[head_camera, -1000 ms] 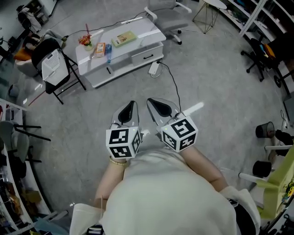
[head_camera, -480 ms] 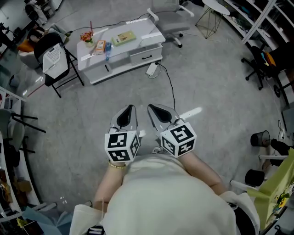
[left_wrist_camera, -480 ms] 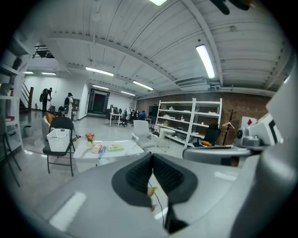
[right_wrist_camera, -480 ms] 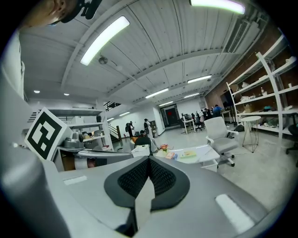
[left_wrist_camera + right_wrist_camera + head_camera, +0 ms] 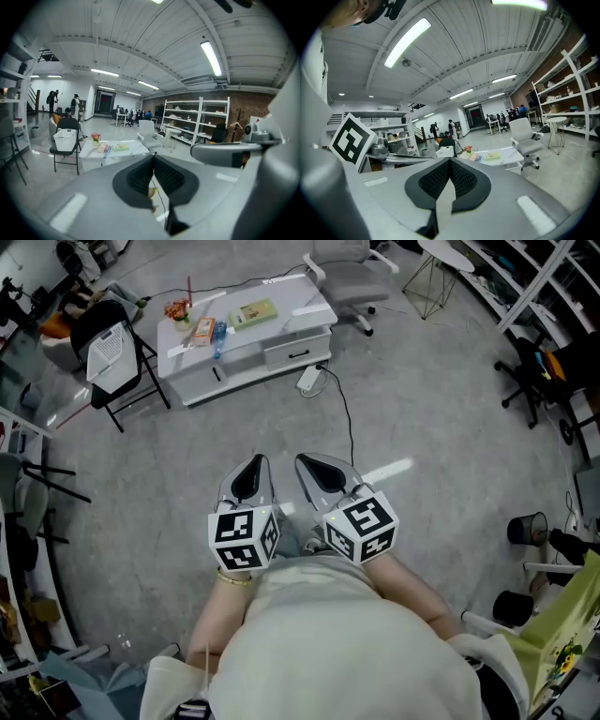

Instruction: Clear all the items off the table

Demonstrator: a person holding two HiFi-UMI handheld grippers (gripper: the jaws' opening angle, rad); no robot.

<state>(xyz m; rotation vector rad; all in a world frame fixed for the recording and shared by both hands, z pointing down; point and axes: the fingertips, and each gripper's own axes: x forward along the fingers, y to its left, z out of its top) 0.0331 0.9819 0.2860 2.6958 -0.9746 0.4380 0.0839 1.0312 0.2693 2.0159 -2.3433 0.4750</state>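
Far ahead on the grey floor stands a low white table (image 5: 281, 348). On it sit a small flower pot (image 5: 176, 309), an orange packet (image 5: 202, 331), a blue bottle (image 5: 218, 334) and a green book (image 5: 253, 312). My left gripper (image 5: 251, 468) and right gripper (image 5: 309, 465) hover side by side close to my body, well short of the table, both shut with nothing held. In the left gripper view the table (image 5: 136, 151) and flower pot (image 5: 96, 137) lie beyond the shut left gripper (image 5: 153, 157). In the right gripper view the table (image 5: 513, 158) lies beyond the shut right gripper (image 5: 450, 161).
A black folding chair holding a white basket (image 5: 111, 352) stands left of the table. A white office chair (image 5: 347, 277) is behind it. A power strip (image 5: 309, 381) with a black cable trails across the floor toward me. Shelves and black stools line the right side.
In the head view both grippers have drifted slightly left and stayed shut. The table sits a little higher and further left in the picture.
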